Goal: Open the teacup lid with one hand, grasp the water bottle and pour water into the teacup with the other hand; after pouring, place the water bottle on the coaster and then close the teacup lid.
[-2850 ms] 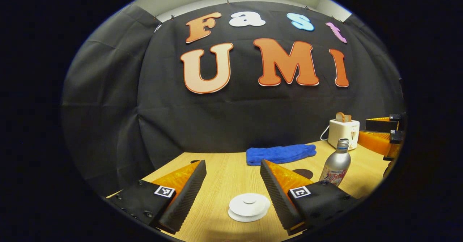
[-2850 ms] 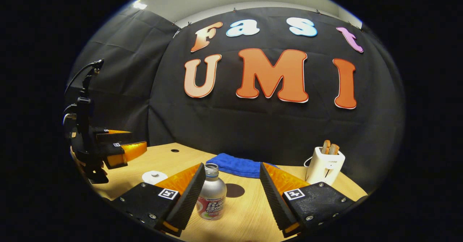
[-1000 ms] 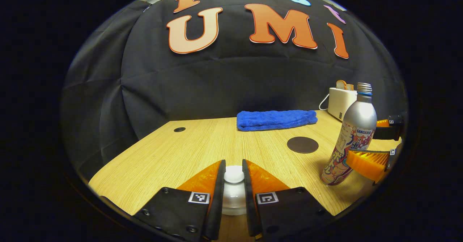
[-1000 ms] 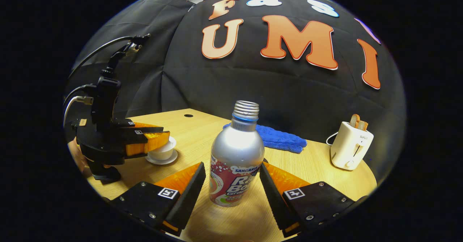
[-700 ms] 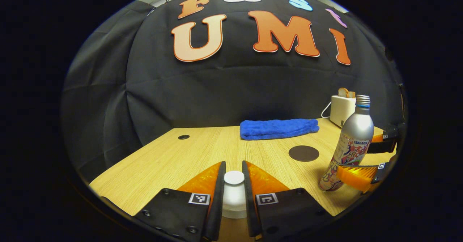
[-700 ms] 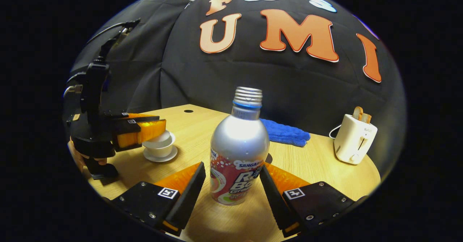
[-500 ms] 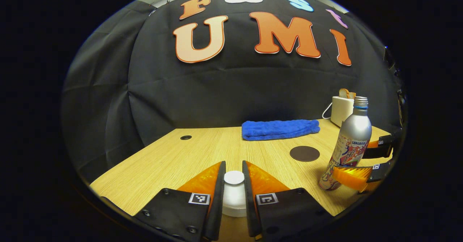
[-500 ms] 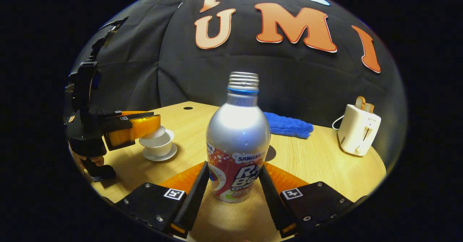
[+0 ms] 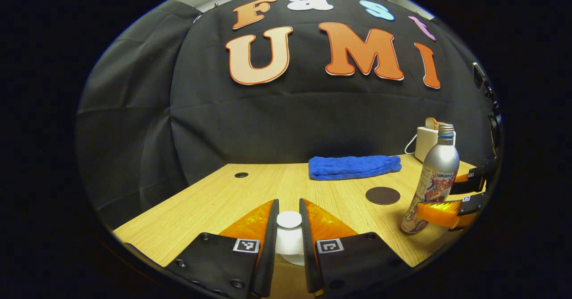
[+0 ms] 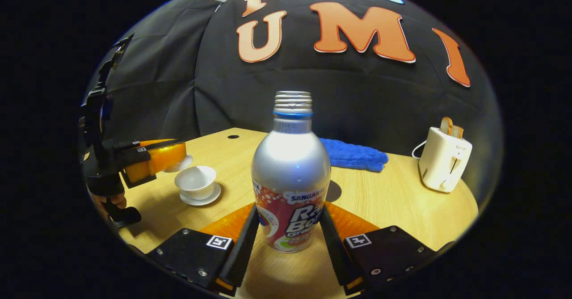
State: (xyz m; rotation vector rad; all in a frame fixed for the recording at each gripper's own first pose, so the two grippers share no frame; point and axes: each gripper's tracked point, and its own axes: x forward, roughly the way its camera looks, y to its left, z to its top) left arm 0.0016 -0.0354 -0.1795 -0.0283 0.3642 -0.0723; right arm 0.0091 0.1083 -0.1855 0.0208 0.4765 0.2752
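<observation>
My left gripper (image 9: 289, 222) is shut on the knob of the white teacup lid (image 9: 289, 242), held above the wooden table (image 9: 214, 200). In the right gripper view this left gripper (image 10: 166, 157) holds the lid (image 10: 182, 162) up and to the left of the uncovered white teacup (image 10: 195, 181), which stands on its saucer (image 10: 203, 199). My right gripper (image 10: 289, 233) is shut on the lower body of the silver water bottle (image 10: 291, 169). The capless bottle (image 9: 435, 176) stands nearly upright. The dark round coaster (image 9: 382, 195) lies bare beyond it.
A folded blue towel (image 9: 355, 166) lies at the back of the table, with a white toaster (image 10: 444, 159) holding bread to its right. A hand (image 10: 114, 199) grips the left gripper's handle. A small round hole (image 9: 241, 174) is at the table's far left.
My left gripper shut on the lid's knob, lifted the lid off the teacup and carried it to the left. My right gripper closed around the bottle, and both fingers now press on it.
</observation>
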